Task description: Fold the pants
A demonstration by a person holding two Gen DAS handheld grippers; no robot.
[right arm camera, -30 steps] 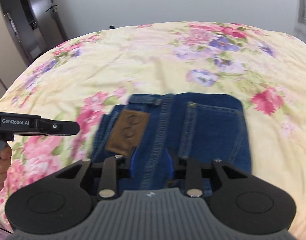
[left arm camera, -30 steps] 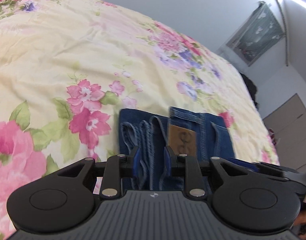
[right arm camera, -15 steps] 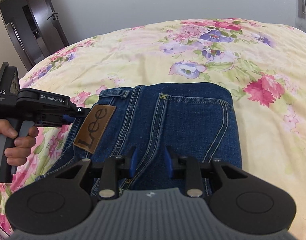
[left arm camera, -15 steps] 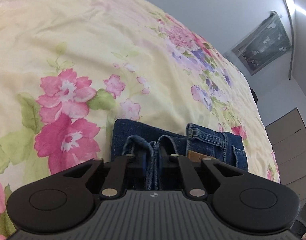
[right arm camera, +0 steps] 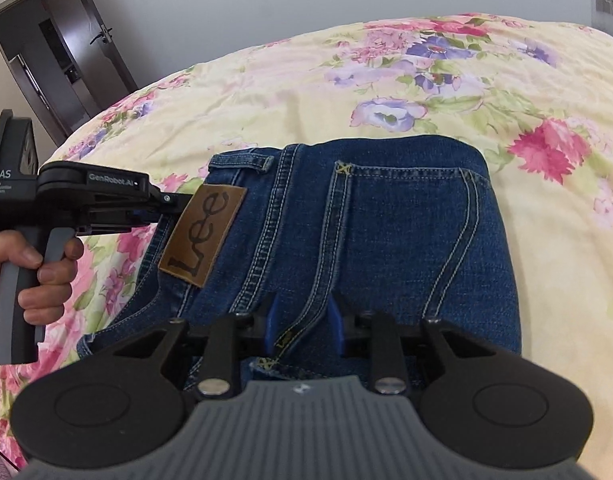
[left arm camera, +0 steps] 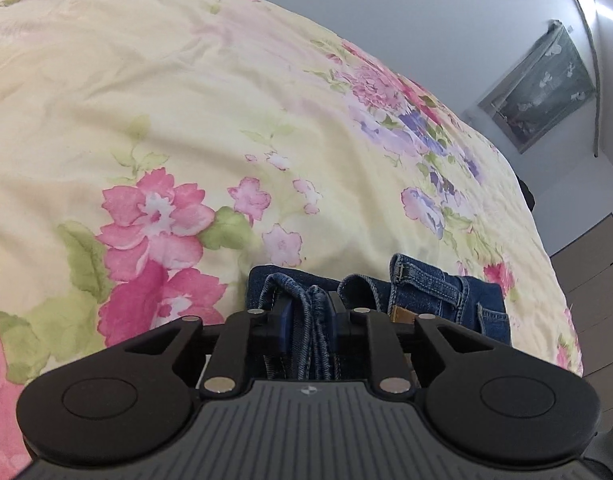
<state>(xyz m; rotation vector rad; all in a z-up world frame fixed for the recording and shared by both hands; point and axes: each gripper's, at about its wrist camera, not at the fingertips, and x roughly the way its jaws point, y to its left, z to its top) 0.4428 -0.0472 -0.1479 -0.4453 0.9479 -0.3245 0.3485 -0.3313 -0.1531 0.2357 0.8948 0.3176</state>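
Observation:
Folded blue jeans [right arm camera: 378, 224] with a brown Lee patch [right arm camera: 204, 236] lie on the flowered bedspread [right arm camera: 426, 92]. My left gripper [left arm camera: 308, 312] is shut on the bunched waistband edge of the jeans [left arm camera: 426, 292]; it also shows in the right wrist view [right arm camera: 162, 200], at the jeans' left edge. My right gripper [right arm camera: 302, 320] sits low over the jeans' near part, its blue pads [right arm camera: 334, 320] apart on either side of a seam fold.
The bedspread [left arm camera: 186, 120] fills most of the left wrist view. A dark door [right arm camera: 66, 60] stands at the far left. A framed picture [left arm camera: 542, 88] hangs on the wall, and a grey cabinet [left arm camera: 598, 280] stands at the right.
My left gripper has closed on the waistband edge. My right gripper has moved in closer over the jeans.

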